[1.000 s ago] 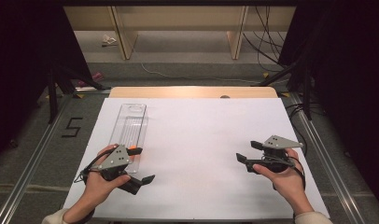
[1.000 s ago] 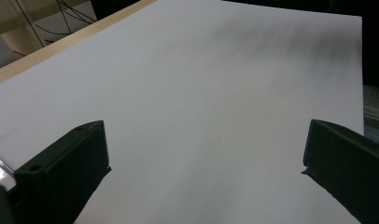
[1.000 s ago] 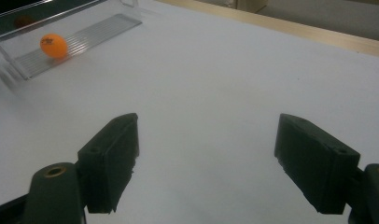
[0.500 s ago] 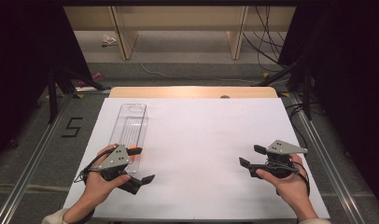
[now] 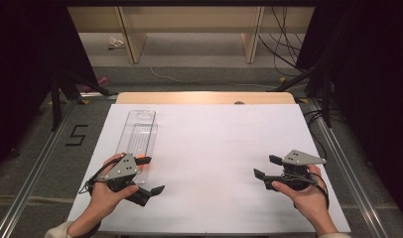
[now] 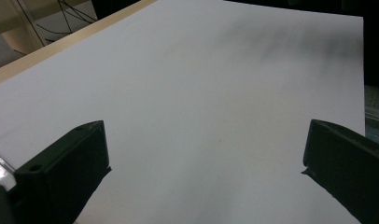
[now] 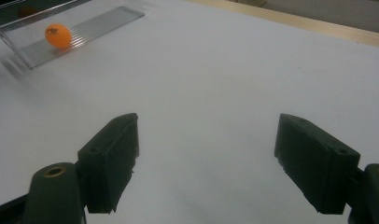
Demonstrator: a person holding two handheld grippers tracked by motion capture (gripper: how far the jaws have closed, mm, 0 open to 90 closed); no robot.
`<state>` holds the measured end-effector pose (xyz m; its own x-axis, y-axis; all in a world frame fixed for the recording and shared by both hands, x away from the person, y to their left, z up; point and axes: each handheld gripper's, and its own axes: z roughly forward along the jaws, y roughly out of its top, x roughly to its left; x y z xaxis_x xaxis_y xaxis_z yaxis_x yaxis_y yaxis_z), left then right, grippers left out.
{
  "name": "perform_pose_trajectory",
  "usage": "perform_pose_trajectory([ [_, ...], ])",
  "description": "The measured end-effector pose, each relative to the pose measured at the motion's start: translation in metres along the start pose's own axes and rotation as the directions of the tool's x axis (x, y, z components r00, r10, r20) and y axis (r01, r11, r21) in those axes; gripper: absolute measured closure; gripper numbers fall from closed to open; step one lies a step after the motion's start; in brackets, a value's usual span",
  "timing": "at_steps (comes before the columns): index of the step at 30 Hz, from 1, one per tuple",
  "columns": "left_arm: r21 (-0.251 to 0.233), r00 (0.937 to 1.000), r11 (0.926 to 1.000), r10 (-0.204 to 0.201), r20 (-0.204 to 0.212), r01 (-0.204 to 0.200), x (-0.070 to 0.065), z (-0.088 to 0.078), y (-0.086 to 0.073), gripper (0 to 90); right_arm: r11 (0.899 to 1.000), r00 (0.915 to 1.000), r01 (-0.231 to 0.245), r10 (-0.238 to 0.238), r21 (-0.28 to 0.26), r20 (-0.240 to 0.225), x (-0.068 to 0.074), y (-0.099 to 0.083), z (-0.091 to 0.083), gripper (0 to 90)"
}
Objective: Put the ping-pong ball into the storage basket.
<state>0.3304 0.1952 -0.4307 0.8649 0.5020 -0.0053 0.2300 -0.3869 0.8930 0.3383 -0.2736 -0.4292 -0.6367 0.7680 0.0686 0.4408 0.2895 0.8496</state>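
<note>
Orange ball lying in clear tray, beside left gripper. Judged light, smooth, easily rolling; being best pinched across middle. Both left and right gripper being held open, empty.

Orange ball sits in the clear ribbed tray, apparently near its end, tray flat on the bench.

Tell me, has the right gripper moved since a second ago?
Yes. The right gripper has slipped slightly toward the table's near edge and a little rightward.
</note>
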Motion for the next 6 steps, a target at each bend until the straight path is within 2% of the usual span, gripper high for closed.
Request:
perform_pose_trajectory([
  [6, 0.0, 1.0, 1.0, 0.001, 0.001, -0.001, 0.0002, 0.0004, 0.0001, 0.0, 1.0, 1.0, 0.001, -0.001, 0.0, 0.002, -0.0005, -0.0001, 0.0005, 22.8],
])
